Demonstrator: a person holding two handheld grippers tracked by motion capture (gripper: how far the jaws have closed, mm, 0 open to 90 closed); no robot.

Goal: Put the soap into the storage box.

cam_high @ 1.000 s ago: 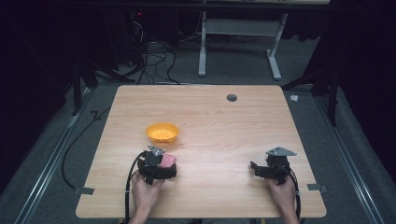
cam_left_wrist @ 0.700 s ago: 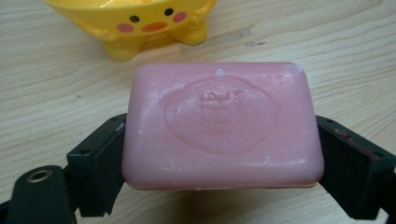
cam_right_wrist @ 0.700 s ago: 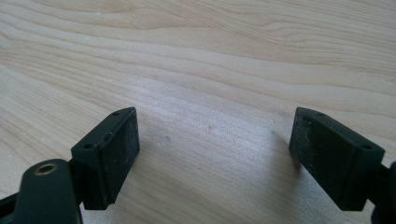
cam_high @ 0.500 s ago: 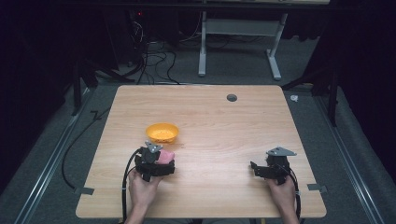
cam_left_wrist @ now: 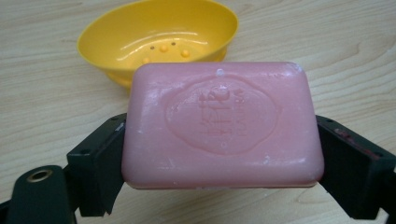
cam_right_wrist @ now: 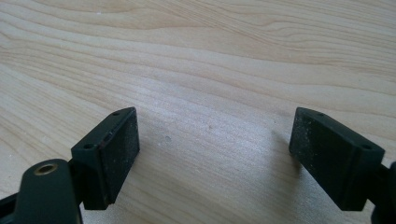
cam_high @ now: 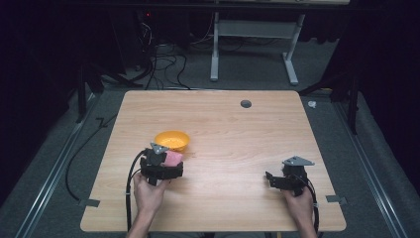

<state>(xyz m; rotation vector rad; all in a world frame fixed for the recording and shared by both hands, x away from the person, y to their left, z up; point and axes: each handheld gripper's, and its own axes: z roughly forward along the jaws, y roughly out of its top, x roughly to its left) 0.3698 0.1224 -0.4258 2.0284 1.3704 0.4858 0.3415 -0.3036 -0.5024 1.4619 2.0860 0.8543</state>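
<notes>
The pink soap bar [cam_left_wrist: 222, 126] covers most of what's behind it in the left gripper view: the near rim and base of the yellow dish [cam_left_wrist: 159, 35] are hidden, and so are the pad faces pressing on the bar's two ends. The embossed stamp on the soap is too soft to read. Both black jaws get chopped by the bottom edge there. From the high view the soap [cam_high: 173, 158] is just a pink sliver peeking past the left tool [cam_high: 163, 166]. The back of the room past the desk [cam_high: 223, 124] is too dark to make out.
</notes>
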